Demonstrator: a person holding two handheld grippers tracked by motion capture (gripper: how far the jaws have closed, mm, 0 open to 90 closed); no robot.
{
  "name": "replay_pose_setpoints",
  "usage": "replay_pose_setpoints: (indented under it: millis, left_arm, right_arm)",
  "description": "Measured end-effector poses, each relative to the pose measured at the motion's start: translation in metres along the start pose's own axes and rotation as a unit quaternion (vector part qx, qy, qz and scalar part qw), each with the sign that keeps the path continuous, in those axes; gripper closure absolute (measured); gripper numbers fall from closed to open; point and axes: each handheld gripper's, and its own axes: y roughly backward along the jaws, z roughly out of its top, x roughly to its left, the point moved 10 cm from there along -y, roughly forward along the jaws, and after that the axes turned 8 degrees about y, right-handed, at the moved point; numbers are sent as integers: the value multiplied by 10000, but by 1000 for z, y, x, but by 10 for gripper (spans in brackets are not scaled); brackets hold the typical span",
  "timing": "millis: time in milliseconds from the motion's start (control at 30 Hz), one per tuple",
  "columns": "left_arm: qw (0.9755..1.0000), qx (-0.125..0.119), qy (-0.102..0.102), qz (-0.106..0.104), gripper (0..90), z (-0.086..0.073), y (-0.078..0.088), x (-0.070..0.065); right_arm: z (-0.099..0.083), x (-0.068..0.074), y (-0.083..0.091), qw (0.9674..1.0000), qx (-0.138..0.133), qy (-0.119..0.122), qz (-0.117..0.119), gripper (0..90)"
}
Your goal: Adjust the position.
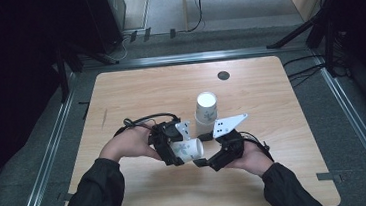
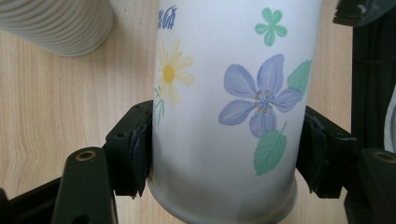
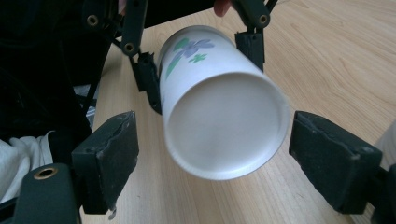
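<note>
Upright cup stack (image 1: 206,111) on wooden table (image 1: 135,92)

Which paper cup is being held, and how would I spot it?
On the wooden table, look between the two hands near the front edge. The flowered cup lies sideways in the left gripper, unlike the ribbed cup standing upright behind it.

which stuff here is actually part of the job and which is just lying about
In the job:
- flowered paper cup, on its side, clamped in the left gripper
- right gripper, jaws open either side of that cup's mouth, not touching it
- stack of white paper cups, upright just behind the grippers

Lying about:
- dark round disc near the table's far edge
- cables on the floor
</note>
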Motion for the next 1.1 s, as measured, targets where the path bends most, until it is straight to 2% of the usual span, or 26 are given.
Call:
replay_pose_setpoints:
  millis: [167,333,433,600,733,800,1100]
  left_arm:
    - [9999,137,10,-24,293,-7,-7,-2]
    - [9999,116,9,-97,293,-7,-9,-3]
    - [9999,109,-15,-126,293,-7,-9,-4]
    - [9998,66,-71,-158,293,-5,-9,-6]
    - [9998,49,-86,-163,289,-4,-9,-7]
    - [9998,38,-96,-158,287,-5,-10,-6]
    - [9997,-30,-124,-212,270,-5,-10,-6]
  right_arm:
    - [1,3,-8,9999,85,66,93,166]
    - [-3,6,-17,9995,243,148,129,175]
    - [-4,7,-19,9994,271,133,176,217]
    - [-6,7,-20,9993,311,50,200,238]
    - [-5,7,-21,9992,308,112,216,279]
    - [-6,9,-20,9990,340,103,280,328]
    - [-5,11,-19,9988,370,160,273,338]
